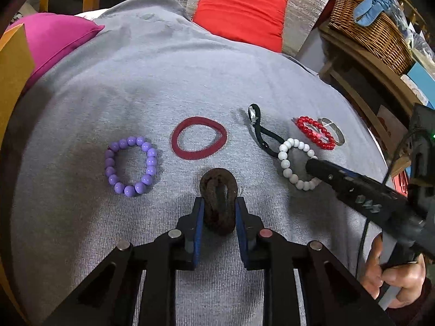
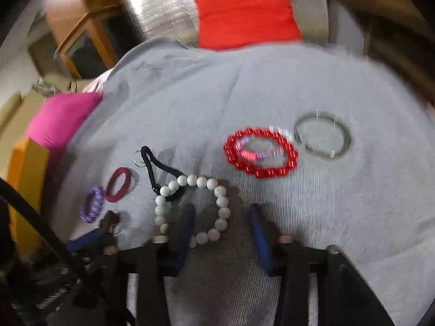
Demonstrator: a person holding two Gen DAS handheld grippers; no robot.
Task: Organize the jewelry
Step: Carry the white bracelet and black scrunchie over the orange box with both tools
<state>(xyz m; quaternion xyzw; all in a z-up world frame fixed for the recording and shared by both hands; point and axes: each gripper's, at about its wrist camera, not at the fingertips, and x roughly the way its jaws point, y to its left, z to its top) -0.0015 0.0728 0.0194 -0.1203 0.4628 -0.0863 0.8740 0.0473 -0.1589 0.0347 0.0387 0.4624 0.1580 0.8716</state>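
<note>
Left wrist view: the left gripper (image 1: 219, 203) pinches a dark brown looped fabric hair tie (image 1: 219, 201) on the grey cloth (image 1: 163, 81). Right wrist view (blurred): the right gripper (image 2: 221, 217) stands spread, one finger inside the white beaded bracelet (image 2: 220, 209).

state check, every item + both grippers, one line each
left gripper: shut on brown hair tie
right gripper: open, straddling white bead bracelet
purple bead bracelet: flat, free
maroon hair tie: flat, free
red bead bracelet: flat
black strap: under white beads
</note>
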